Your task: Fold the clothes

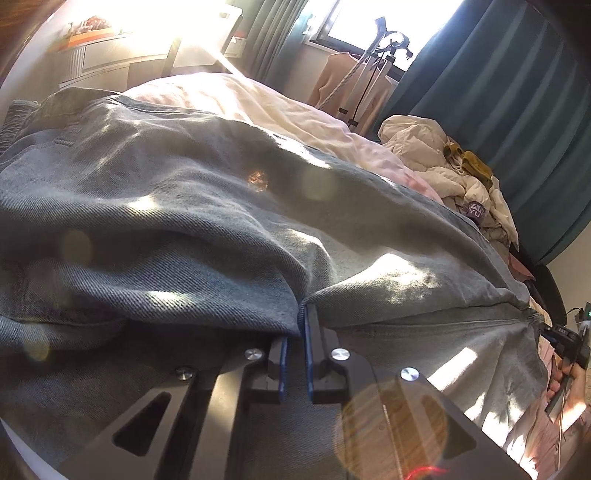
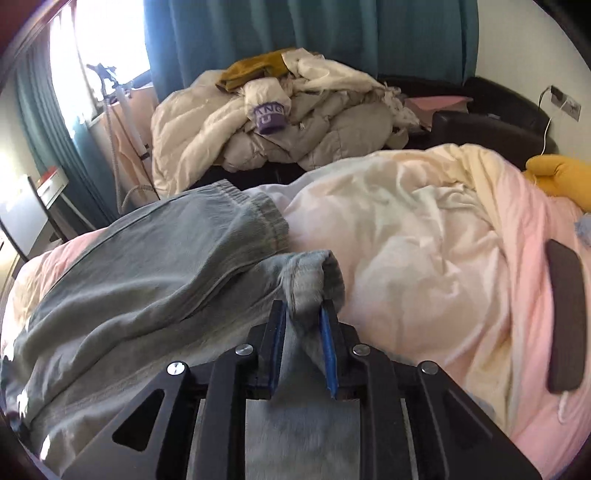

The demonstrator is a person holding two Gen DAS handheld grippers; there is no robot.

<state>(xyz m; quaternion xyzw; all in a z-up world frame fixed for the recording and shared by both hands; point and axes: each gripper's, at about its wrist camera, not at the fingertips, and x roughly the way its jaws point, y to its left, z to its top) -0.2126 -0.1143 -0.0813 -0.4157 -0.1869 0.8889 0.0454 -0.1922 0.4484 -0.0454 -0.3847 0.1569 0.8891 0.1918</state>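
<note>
A sunny bedroom, with a pink and cream quilt (image 2: 424,236) over the bed and blue curtains (image 2: 258,33) behind. On the quilt, a pair of pale blue jeans (image 2: 147,266), spread out flat, likely for folding. Left gripper (image 1: 295,332) nearly pressed together, a fold of denim pinched between the blue pads (tips hidden under the cloth), probably to hold that side steady. Right gripper (image 2: 303,314) pinching a rolled cuff (image 2: 317,273), lifted a little off the quilt, likely ready to be carried over. Farther back, a heap of pale clothes (image 2: 280,122), well apart from the jeans.
</note>
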